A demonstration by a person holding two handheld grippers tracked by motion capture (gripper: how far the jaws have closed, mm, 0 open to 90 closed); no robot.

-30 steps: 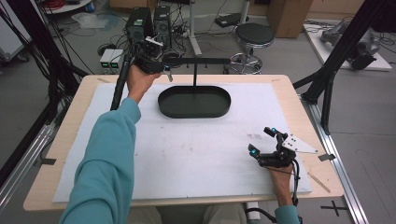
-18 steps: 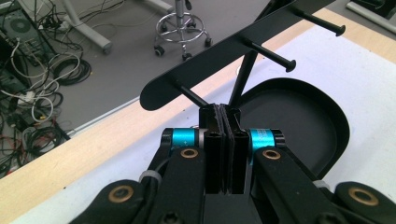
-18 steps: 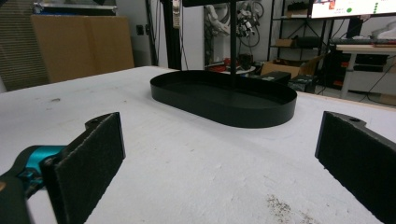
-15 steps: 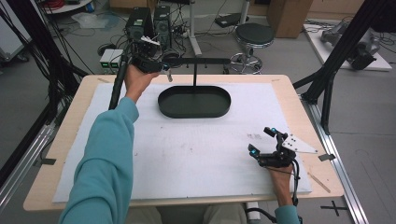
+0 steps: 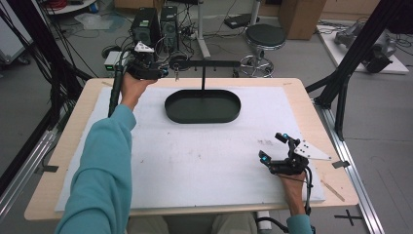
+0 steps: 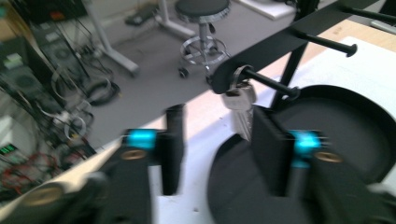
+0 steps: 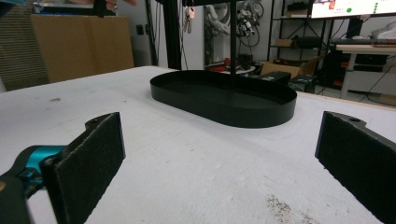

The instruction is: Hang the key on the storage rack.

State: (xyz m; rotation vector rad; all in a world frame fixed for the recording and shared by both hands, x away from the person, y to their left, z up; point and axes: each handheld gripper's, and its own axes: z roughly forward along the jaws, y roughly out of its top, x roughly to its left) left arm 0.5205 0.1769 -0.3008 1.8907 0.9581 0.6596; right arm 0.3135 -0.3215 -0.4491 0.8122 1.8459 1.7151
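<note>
1. We take the step in hand to be the reach for the key (image 6: 239,105), which hangs by its ring from a peg (image 6: 271,83) at the end of the black stand's crossbar (image 5: 209,63), above the far-left end of the oval tray (image 5: 202,106).

2. Our left claw (image 6: 212,140) is raised off the desk at that end of the bar. Its jaws stand apart with nothing between them. The key hangs just ahead of the gap, close against the inner edge of the jaw on the right of the left gripper view. The picture is blurred, so we cannot tell whether the two touch.

3. Our right claw (image 7: 219,158) rests low on the white mat (image 5: 204,161) of the desk (image 5: 78,112), well apart from the stand. Its jaws are wide open and empty, and the tray lies ahead of them.

4. We judge the grasp not yet made. The key sits off-centre, toward one jaw.

5. The next move calls for shifting the left claw sideways so the key's blade hangs between both pads, then closing on the blade below the ring.

6. After that, the key has to slide outward along the peg past its knobbed tip, so the pull should follow the peg's line.
</note>
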